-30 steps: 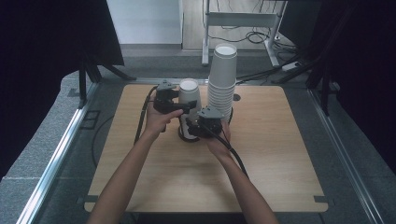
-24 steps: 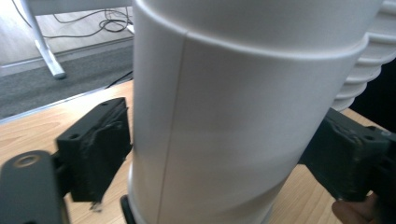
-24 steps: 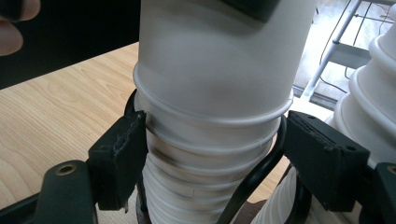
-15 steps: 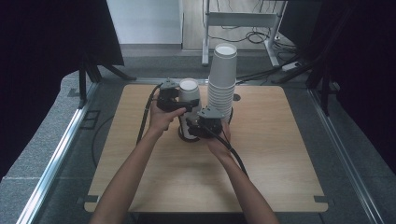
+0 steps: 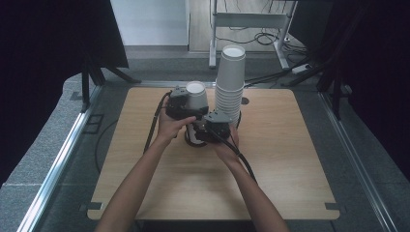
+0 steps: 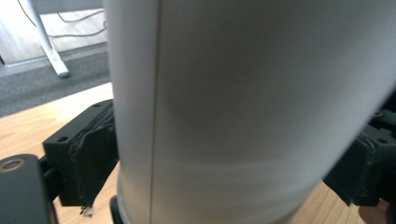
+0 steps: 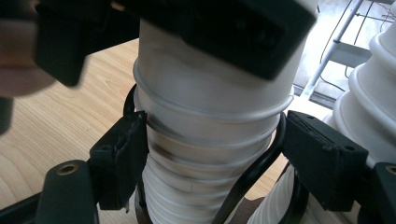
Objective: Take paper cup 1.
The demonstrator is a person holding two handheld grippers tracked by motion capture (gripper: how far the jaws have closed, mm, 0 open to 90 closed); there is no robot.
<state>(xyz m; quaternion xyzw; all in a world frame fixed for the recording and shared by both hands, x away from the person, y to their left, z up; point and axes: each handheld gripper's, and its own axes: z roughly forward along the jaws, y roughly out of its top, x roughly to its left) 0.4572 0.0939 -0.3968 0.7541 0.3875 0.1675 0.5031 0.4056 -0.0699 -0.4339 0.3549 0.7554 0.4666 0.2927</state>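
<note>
- The left gripper has its pads against opposite sides of a white paper top cup. Its jaws have just been opening, with that cup between them, so the grip looks light rather than firm.
- The right gripper is closed on the short stack of nested cups that the top cup sits in. Its pads lie just under a rolled rim, one on each side.
- The key relation is that the left gripper sits directly above the right one on a single upright column. The top cup's long axis is vertical and in line with the cups beneath it.
- Judged from this, the top cup will come free only with a straight pull up along that axis, while the right gripper holds the lower cups down. A tilt would probably wedge the rims.
- The column stands on the wooden table near its middle, just beside a tall stack of paper cups on the right gripper's side.
</note>
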